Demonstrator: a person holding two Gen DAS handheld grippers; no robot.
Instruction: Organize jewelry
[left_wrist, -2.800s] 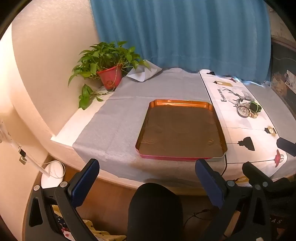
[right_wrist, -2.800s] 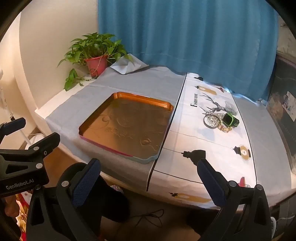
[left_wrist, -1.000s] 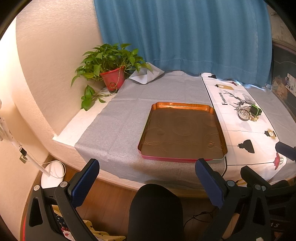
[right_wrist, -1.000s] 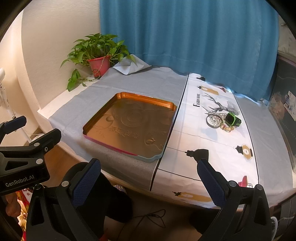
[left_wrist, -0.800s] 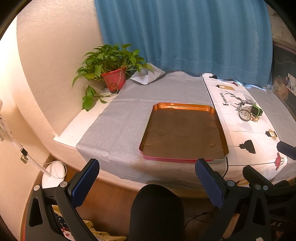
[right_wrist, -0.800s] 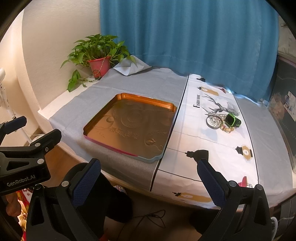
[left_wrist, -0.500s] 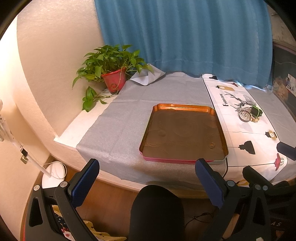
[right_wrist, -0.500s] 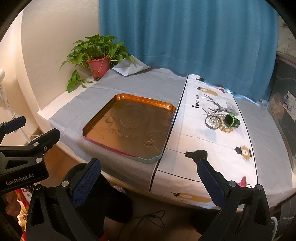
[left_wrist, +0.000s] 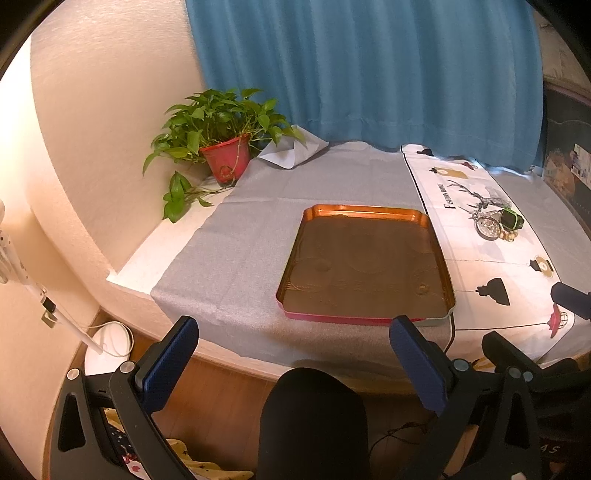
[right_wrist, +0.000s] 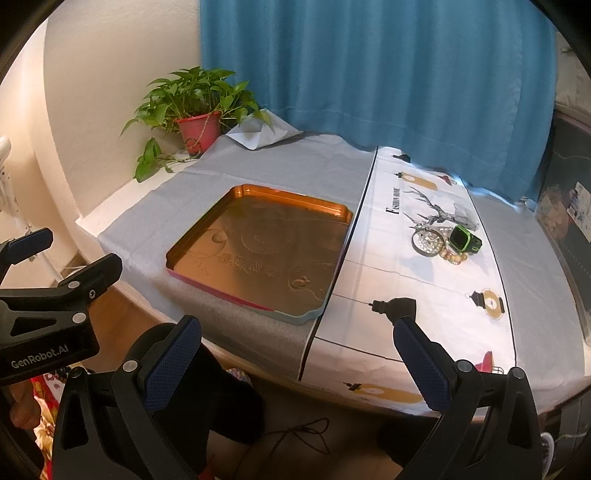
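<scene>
An empty copper-coloured tray (left_wrist: 365, 214) lies on the grey cloth; it also shows in the right wrist view (right_wrist: 280, 195). A small pile of jewelry lies on the white printed runner: a round silver piece (right_wrist: 427, 240), a green watch (right_wrist: 466, 238) and beads (right_wrist: 455, 258); the pile shows at the far right in the left wrist view (left_wrist: 496, 225). My left gripper (left_wrist: 293, 334) is open and empty, off the table's front edge. My right gripper (right_wrist: 297, 341) is open and empty, near the front edge, well short of the jewelry.
A potted plant in a red pot (left_wrist: 225, 158) stands at the back left by the wall. A blue curtain (right_wrist: 369, 74) hangs behind the table. My knee (left_wrist: 314, 417) is below the left gripper. The left gripper's body (right_wrist: 55, 295) shows at the left of the right wrist view.
Both grippers have drifted only slightly; the views shift a little. Nothing has been taken hold of or moved on the table.
</scene>
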